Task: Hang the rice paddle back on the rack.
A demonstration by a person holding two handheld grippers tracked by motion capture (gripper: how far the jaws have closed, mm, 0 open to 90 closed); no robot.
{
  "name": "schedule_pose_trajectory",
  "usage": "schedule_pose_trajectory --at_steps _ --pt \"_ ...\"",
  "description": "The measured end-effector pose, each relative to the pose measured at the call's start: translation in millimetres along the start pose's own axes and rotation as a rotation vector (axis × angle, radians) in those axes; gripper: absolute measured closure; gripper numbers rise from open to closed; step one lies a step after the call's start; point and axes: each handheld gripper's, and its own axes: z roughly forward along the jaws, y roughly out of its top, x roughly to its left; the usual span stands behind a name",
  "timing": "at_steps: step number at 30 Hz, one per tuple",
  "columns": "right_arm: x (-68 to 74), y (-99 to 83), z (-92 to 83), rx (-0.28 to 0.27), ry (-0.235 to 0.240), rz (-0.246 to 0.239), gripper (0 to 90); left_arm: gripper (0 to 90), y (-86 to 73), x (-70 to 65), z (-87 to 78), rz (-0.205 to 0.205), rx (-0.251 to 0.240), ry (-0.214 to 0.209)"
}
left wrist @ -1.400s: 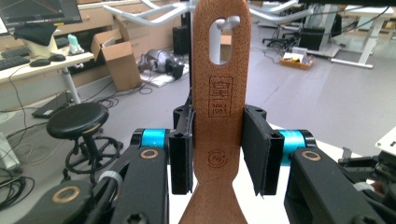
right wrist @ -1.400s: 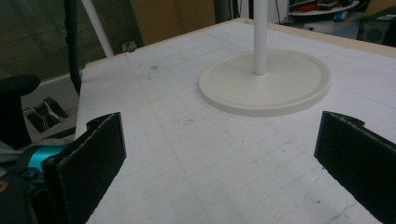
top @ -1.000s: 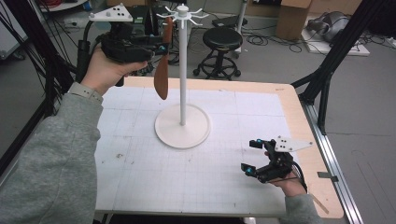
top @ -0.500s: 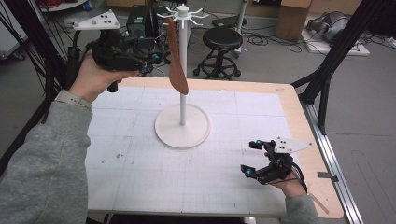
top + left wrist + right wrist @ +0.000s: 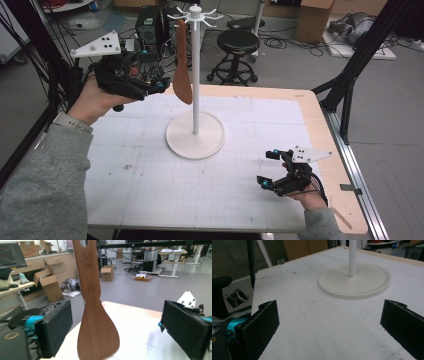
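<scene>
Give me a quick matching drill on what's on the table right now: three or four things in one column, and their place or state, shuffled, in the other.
Things:
1. wooden spatula
2. white stand
3. left gripper
4. right gripper

States:
A. rests low near the table's front right, jaws open with nothing between them
B. hangs from a hook at the top of the pole
C. held up beside the hanging blade, jaws just opened, apart from it
D. stands on its round base mid-table

Pairs: 1-B, 2-D, 3-C, 4-A
</scene>
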Motion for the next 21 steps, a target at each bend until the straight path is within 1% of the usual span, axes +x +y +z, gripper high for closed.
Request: schedule_pose_trajectory --at_steps 1,3,7,11,13,17,19,20,21 --pt "-0.6 0.0 0.1 -0.002 -0.004 -0.004 1.0 7.3 -1.0 0.1 -0.2 -0.016 0.006 -0.017" --pt "-1.1 0.3 -0.7 -0.008 -0.009 -0.009 1.0 1.9 -2.7 0.3 -0.2 -0.040 0.012 -0.021" --pt "-1.0 0.0 -3.6 -0.014 -0.025 0.003 0.9 1.7 -7.4 3.6 -1.1 -0.057 0.026 0.004" --pt "1.6 -0.9 -5.3 -0.012 -0.028 0.001 1.0 1.7 -14.6 4.7 -2.0 -0.057 0.028 0.016" --pt "2.9 -2.0 -6.1 -0.008 -0.028 0.005 1.0 1.7 -18.8 4.7 -2.6 -0.057 0.038 0.022" --pt "4.3 -4.4 -8.4 -0.004 -0.035 0.002 1.0 1.7 -26.3 5.7 -4.8 -0.064 0.040 0.023" --pt "5.6 -4.2 -9.8 -0.007 -0.037 0.005 1.0 1.7 -29.8 5.6 -6.2 -0.062 0.045 0.026" --pt "5.7 -4.2 -10.2 -0.011 -0.039 -0.005 1.0 1.7 -31.6 5.0 -7.0 -0.060 0.045 0.028" --pt "7.1 -4.1 -10.8 -0.008 -0.037 0.003 1.0 1.7 -33.5 4.2 -8.0 -0.056 0.045 0.030"
